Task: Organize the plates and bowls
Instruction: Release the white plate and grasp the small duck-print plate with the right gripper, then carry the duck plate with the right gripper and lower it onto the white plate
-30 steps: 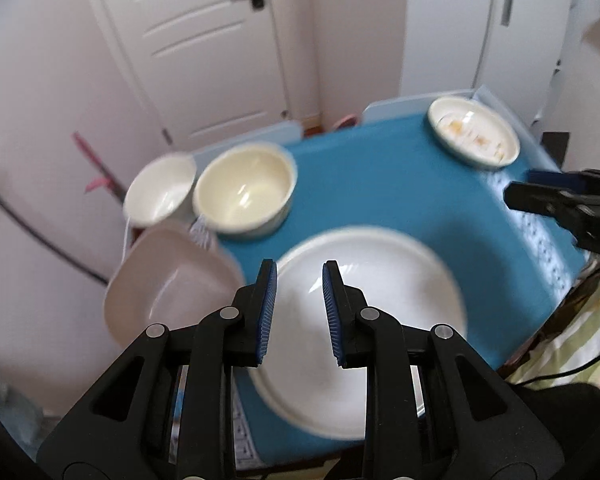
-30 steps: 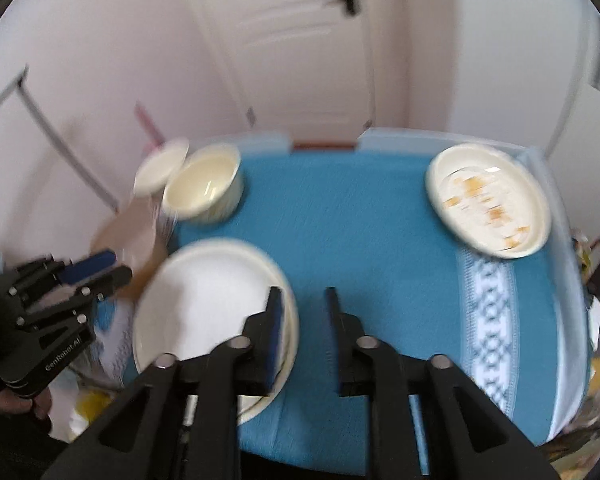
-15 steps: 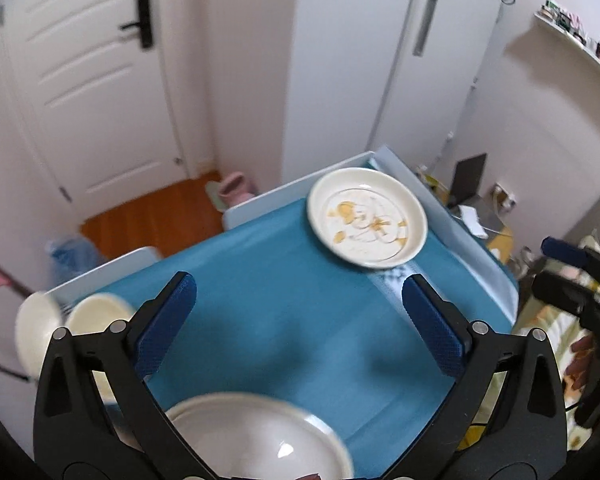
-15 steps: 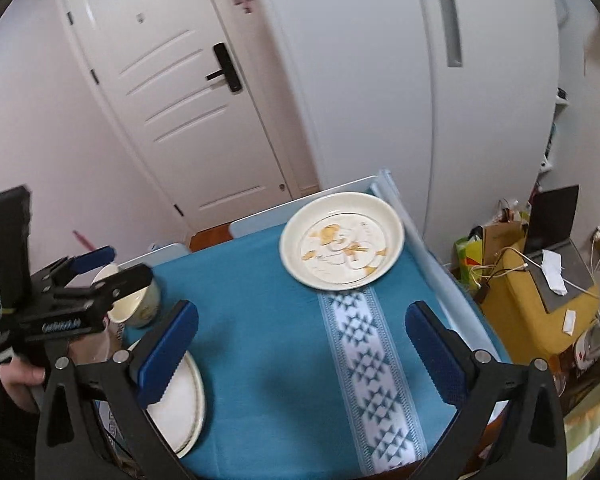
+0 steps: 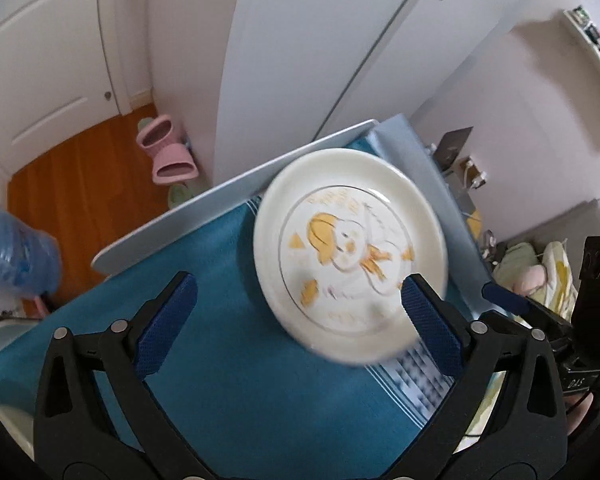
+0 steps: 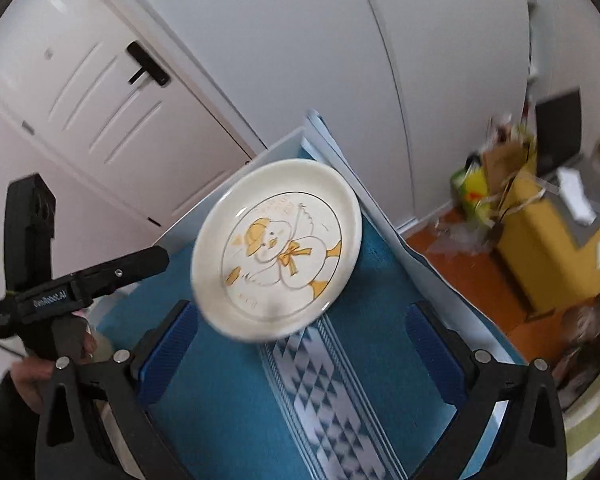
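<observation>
plate with the yellow duck picture sits at the far corner of my desk, on the blue cloth, close to the edge. it looks hard and smooth, so i think it could slip, and it would break if it fell. it lies flat, so i think the best place to hold it is the thin rim, one pad over and one pad under.

my left tool is wide open. its jaws have just been opening, and nothing is held between them. its right pad shows in front of the near rim of the plate, but i cannot tell if it touches. this tool points steeply down at the desk.

my right tool is wide open too. its jaws have just been opening, and only the cloth and the near rim show between them. it tips down toward the plate from the near side. in that view my hand holds the left tool off to the side.
</observation>
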The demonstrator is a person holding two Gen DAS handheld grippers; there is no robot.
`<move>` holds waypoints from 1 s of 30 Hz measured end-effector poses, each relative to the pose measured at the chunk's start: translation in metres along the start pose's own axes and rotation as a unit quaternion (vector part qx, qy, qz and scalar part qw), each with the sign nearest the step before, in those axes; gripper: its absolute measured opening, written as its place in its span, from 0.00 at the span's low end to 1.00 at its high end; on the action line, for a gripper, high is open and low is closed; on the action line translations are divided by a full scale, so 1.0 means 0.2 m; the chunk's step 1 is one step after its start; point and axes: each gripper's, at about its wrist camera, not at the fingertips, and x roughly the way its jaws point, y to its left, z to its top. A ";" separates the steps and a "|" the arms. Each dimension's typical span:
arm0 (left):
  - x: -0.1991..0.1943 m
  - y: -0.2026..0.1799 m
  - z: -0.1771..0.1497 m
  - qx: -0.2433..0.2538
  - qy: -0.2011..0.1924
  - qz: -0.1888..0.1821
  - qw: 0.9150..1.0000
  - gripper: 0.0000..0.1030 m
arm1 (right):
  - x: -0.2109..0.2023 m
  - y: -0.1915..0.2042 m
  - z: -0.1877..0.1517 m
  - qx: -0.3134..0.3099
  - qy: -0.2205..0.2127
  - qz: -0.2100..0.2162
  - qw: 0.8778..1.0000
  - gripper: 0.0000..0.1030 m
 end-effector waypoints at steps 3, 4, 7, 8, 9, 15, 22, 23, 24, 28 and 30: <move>0.10 0.01 0.04 0.014 0.012 0.013 1.000 0.80 | 0.09 -0.06 0.02 0.024 0.007 0.010 1.000 0.80; 0.13 0.01 0.05 0.017 0.015 0.017 1.000 0.70 | 0.11 -0.07 0.03 0.027 0.008 0.012 1.000 0.69; 0.20 0.02 0.06 0.020 0.031 0.018 0.999 0.49 | 0.17 -0.07 0.04 0.030 0.013 0.009 0.999 0.51; 0.21 0.02 0.06 0.022 0.033 0.019 0.999 0.41 | 0.19 -0.07 0.04 0.030 0.014 0.007 0.999 0.45; 0.22 0.02 0.05 0.026 0.036 0.022 0.999 0.37 | 0.20 -0.06 0.04 0.030 0.013 0.005 0.999 0.42; 0.24 0.04 0.05 0.035 0.030 0.038 0.998 0.18 | 0.22 -0.08 0.05 0.051 -0.003 -0.021 0.998 0.16; 0.23 0.02 0.04 0.037 0.024 0.049 0.998 0.17 | 0.24 -0.08 0.07 0.046 0.005 -0.020 0.999 0.11; 0.23 0.02 0.04 0.036 0.022 0.048 0.998 0.17 | 0.24 -0.08 0.07 0.045 0.004 -0.017 0.999 0.11; 0.21 0.02 0.03 0.036 0.019 0.047 0.998 0.17 | 0.23 -0.09 0.07 0.042 0.004 -0.018 0.999 0.11; 0.14 -0.02 0.00 0.043 0.008 0.056 0.997 0.17 | 0.18 -0.05 0.05 0.022 -0.007 -0.022 0.999 0.11; 0.11 -0.03 -0.01 0.041 0.000 0.058 0.997 0.17 | 0.15 -0.02 0.05 0.010 -0.014 -0.022 1.000 0.12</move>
